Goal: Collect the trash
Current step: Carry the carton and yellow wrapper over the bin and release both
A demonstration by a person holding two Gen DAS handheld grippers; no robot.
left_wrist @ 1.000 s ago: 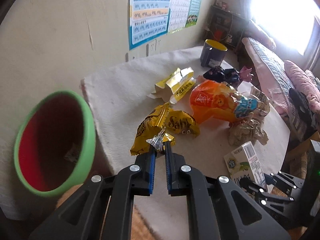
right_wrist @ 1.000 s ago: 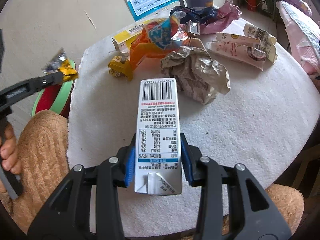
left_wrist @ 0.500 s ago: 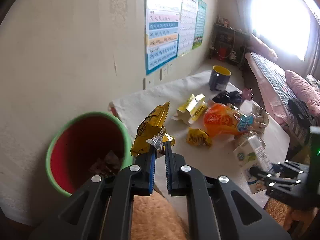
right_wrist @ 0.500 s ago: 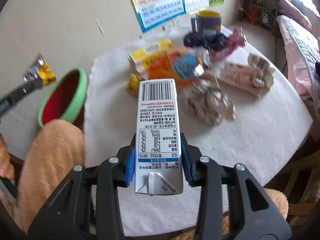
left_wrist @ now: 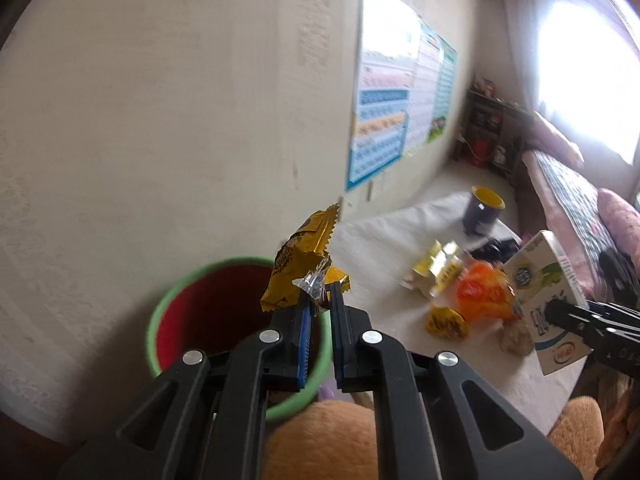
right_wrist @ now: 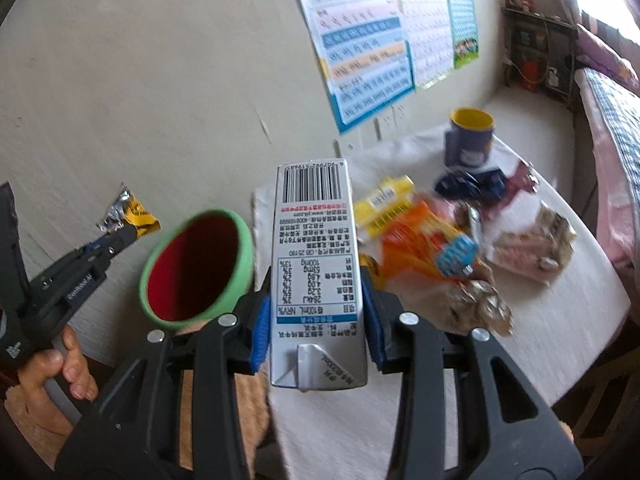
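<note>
Two grippers, both loaded. Left gripper [left_wrist: 320, 300] nearly closed, pinching the crumpled end of a yellow wrapper [left_wrist: 302, 268], held in the air over the rim of the green bin [left_wrist: 168, 308] beside the table's [right_wrist: 560, 320] left edge. Right gripper [right_wrist: 316, 320] clamped on both sides of a white milk carton [right_wrist: 316, 260], barcode end forward, raised above the table's near-left part. Remaining wrappers heaped toward the table's middle, mug [right_wrist: 470, 136] at the far edge.
</note>
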